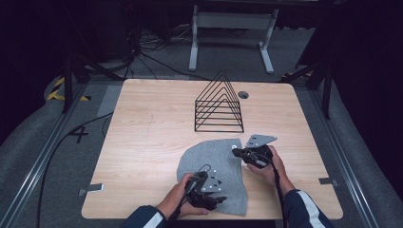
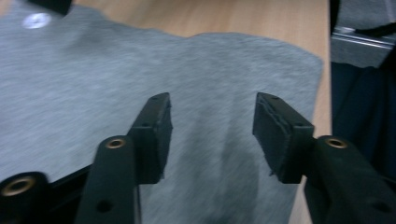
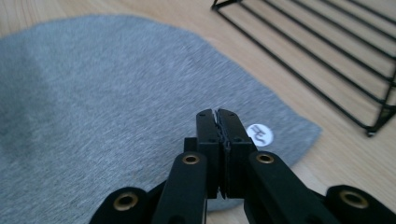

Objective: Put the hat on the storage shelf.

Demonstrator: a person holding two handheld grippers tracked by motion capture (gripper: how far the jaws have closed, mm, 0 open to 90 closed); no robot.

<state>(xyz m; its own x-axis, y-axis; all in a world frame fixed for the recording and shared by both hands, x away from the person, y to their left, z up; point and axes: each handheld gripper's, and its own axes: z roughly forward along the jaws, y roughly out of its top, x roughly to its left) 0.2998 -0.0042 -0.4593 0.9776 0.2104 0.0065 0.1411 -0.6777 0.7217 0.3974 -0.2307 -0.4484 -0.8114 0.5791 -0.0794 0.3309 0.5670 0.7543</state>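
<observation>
Lying flat near the front edge of the wooden table (image 1: 142, 142), a grey cloth (image 1: 214, 164), rounded in outline, with a small white round label (image 3: 259, 134) close to its far right corner. Standing behind it, well apart and toward the far edge of the table, a black wire rack (image 1: 219, 107) of triangular frames, seen again at the upper right of the right gripper view. Hovering over the near part of the cloth, the left gripper (image 1: 219, 200), held in the person's left hand (image 1: 183, 197); jaws spread apart with a clear gap, only grey fabric visible below and between them, pads not pressing on it. Whether the tips touch the fabric: cannot tell. Resting at the cloth's right edge near the label, the right gripper (image 1: 236, 152), gripped by the right hand (image 1: 268, 168); jaws pressed together, pad against pad, in the right gripper view. Whether a fold of cloth is pinched between those pads: not clear, no fabric visibly drawn up between them. Dark blue sleeves with a white stripe at the bottom of the high view.
</observation>
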